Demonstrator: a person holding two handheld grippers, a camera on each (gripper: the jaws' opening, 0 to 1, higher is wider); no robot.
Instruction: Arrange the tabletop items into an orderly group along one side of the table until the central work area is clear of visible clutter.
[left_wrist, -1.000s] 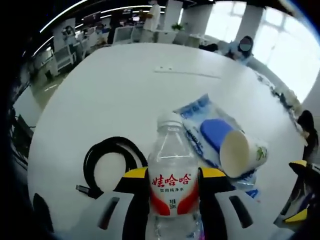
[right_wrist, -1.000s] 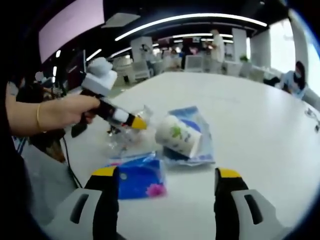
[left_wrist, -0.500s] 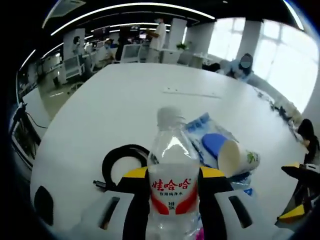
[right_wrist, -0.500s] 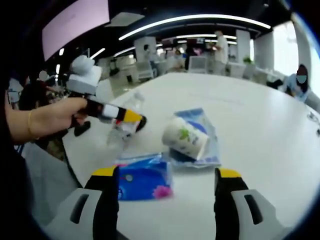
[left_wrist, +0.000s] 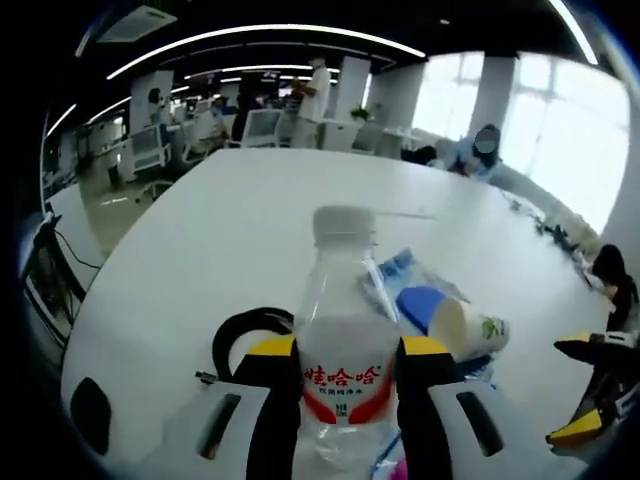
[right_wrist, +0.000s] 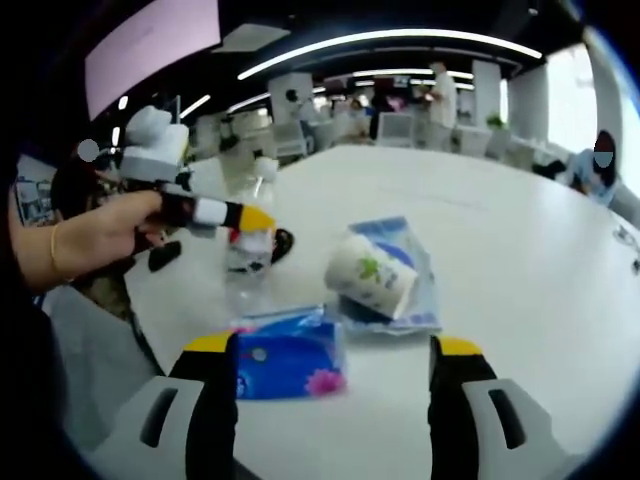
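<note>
My left gripper (left_wrist: 344, 350) is shut on a clear water bottle (left_wrist: 343, 330) with a red and white label and a white cap, held upright above the white table (left_wrist: 250, 210). In the right gripper view the same bottle (right_wrist: 248, 245) hangs in the left gripper (right_wrist: 240, 218), held by a person's hand (right_wrist: 100, 235). A paper cup (right_wrist: 368, 273) lies on its side on a blue and clear packet (right_wrist: 395, 262). A blue tissue pack (right_wrist: 285, 355) lies just ahead of my open right gripper (right_wrist: 335, 375). A black coiled cable (left_wrist: 245, 335) lies left of the bottle.
The white table stretches far ahead with a power strip (left_wrist: 405, 214) near its middle. Chairs and desks stand beyond it, and a seated person (left_wrist: 480, 155) is at the far right edge. The right gripper (left_wrist: 595, 390) shows at the lower right of the left gripper view.
The left gripper has lifted the bottle and turned it upright, off the table. The right gripper has stayed still and open.
</note>
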